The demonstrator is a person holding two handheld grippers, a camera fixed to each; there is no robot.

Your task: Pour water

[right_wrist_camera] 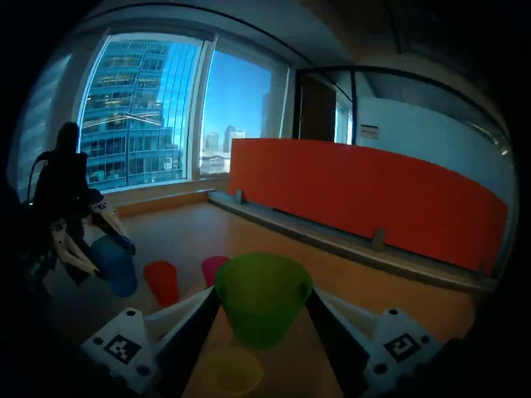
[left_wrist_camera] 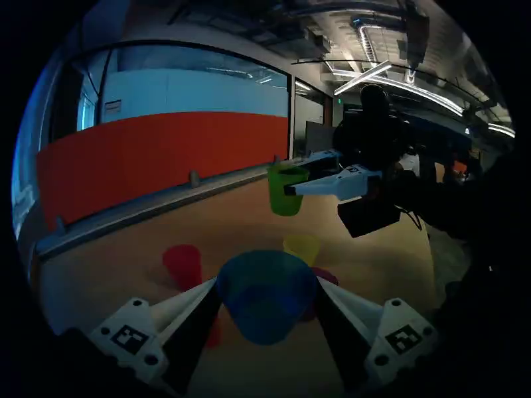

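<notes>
The left hand-held gripper [left_wrist_camera: 265, 286] is closed on a blue cup [left_wrist_camera: 267, 315], which is clamped between both fingers and held upright, mouth upward. The right hand-held gripper [right_wrist_camera: 262, 293] is likewise closed on a green cup [right_wrist_camera: 263, 312], also held upright. In the left gripper view this green cup is seen lifted clear of the table [left_wrist_camera: 219, 219] and well apart from the blue one. Whether water lies in either cup cannot be told. Lower down, a red cup [left_wrist_camera: 182, 264], a yellow cup [left_wrist_camera: 302, 247] and a magenta cup [left_wrist_camera: 326, 273] are stood near one another on the table, untouched by either gripper.

The step in hand is judged to be the bringing together of the two held cups ahead of the pour; no tilt has yet been given. For the next move, the rim of one cup would need to be brought above and just beside the mouth of the other. The receiving cup would have to be kept level and steady, and the pouring cup tipped slowly so that the stream is caught inside. Which cup is meant as the source cannot be told
</notes>
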